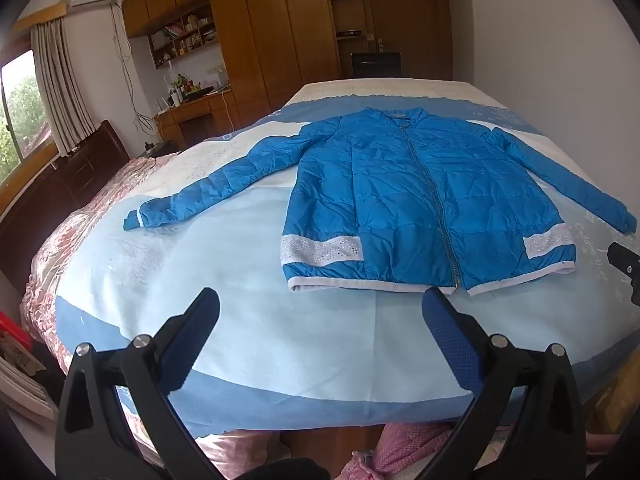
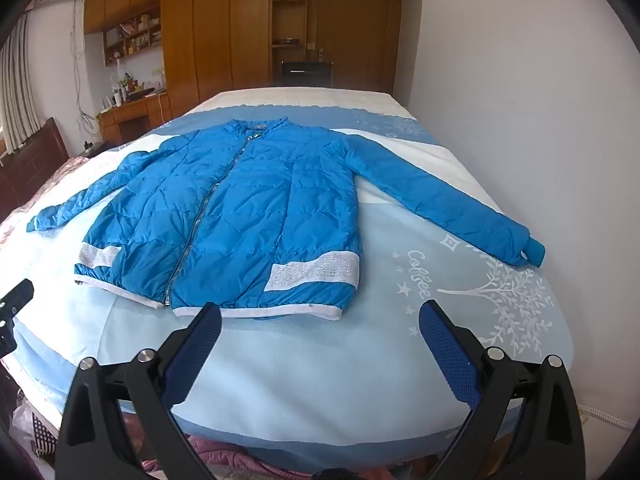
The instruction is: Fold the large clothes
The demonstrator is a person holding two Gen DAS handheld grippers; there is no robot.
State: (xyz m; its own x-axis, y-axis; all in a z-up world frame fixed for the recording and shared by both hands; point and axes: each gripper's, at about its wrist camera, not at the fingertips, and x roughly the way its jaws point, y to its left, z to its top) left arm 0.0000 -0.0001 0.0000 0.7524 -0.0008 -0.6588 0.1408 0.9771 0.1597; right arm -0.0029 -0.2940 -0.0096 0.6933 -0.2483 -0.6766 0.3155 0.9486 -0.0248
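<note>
A blue quilted jacket lies flat and zipped on the bed, collar at the far end, white hem toward me, both sleeves spread out sideways. The right wrist view shows the same jacket with its right sleeve reaching toward the wall. My left gripper hovers open over the bedspread, just short of the hem and to its left, nothing between its blue pads. My right gripper is open too, its left fingertip level with the hem edge, nothing held. A black part of the right gripper shows at the right edge of the left wrist view.
The bed carries a light blue and white cover with a tree print. A white wall runs along its right side. A dark headboard and pink quilt lie left. Wooden wardrobes and a desk stand behind.
</note>
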